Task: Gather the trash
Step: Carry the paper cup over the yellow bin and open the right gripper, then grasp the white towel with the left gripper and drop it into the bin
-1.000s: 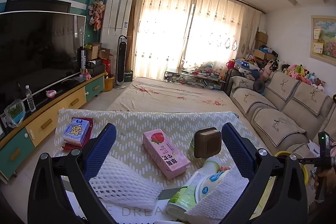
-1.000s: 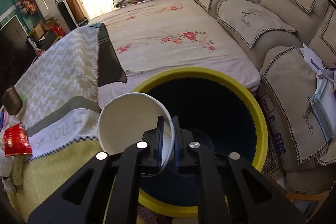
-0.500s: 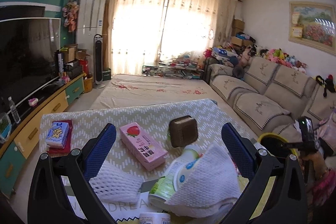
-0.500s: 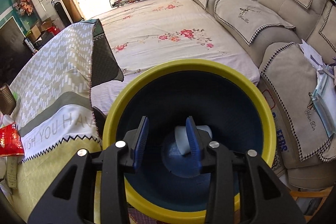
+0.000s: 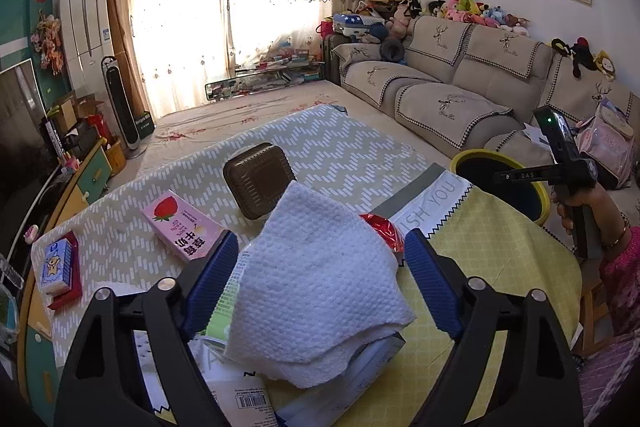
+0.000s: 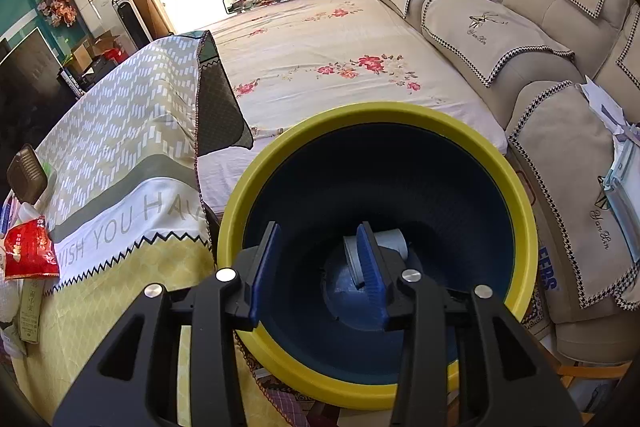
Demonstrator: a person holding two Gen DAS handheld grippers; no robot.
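Note:
A white textured paper towel (image 5: 320,291) lies draped over a green-and-white container (image 5: 218,323) on the table. My left gripper (image 5: 320,239) straddles the towel and its jaws are closing, with the pads beside the towel but not visibly pressing on it. A crumpled red wrapper (image 5: 384,227) lies just beyond. My right gripper (image 6: 318,227) hangs open over the yellow-rimmed bin (image 6: 400,111) with nothing between its fingers. A white paper cup (image 6: 394,239) lies on its side at the bin's dark bottom. In the left wrist view the bin (image 5: 476,157) stands off the table's right edge.
A pink strawberry carton (image 5: 182,227), a brown square box (image 5: 258,179) and a blue tissue pack (image 5: 56,263) sit on the patterned tablecloth (image 5: 340,147). A person's hand (image 5: 580,203) holds the right gripper. A sofa (image 6: 500,27) runs along the right, and a TV cabinet (image 5: 92,171) stands left.
The right gripper opened and the paper cup dropped from it into the bin. The left gripper swung right and down over the white towel, and its jaws narrowed.

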